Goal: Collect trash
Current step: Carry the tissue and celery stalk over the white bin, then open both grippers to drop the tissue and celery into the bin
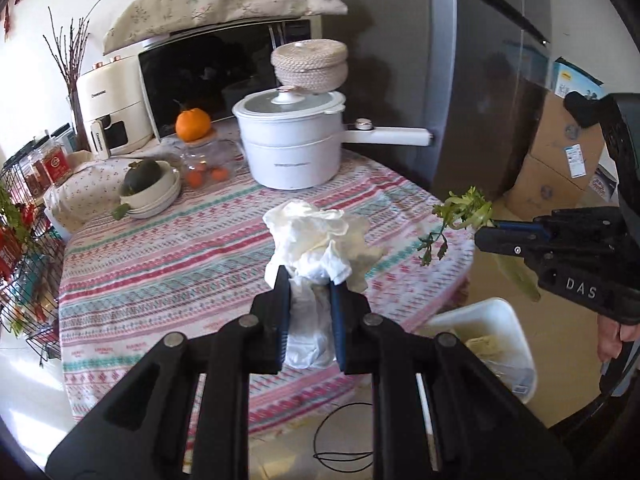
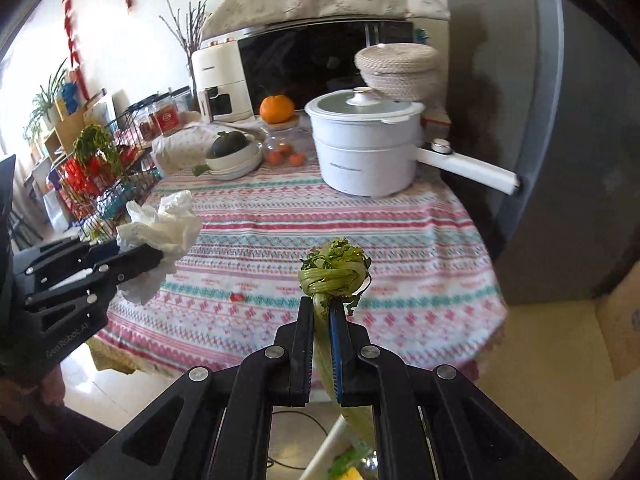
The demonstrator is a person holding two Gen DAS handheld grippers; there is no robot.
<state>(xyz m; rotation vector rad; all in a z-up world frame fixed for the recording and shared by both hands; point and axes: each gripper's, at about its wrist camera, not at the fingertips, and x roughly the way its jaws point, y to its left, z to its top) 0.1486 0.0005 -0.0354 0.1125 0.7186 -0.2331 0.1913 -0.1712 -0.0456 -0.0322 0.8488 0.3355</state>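
Crumpled paper (image 1: 320,236) is gripped by the left gripper (image 1: 309,280), greens (image 2: 334,272) by the right gripper (image 2: 321,306). Loosely pinched greens could be dropped beside the bin (image 1: 496,332).

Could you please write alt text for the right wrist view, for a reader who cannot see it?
The right gripper jaws pinch a bundle of green vegetable scraps above a table with a striped tablecloth. At left, the left gripper holds crumpled white tissue; a white electric pot stands behind.

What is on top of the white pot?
A lid with a white knob covers the pot. The woven basket seems to stand behind it, not on it, but contact is unclear. The pot's inside is hidden by the lid.
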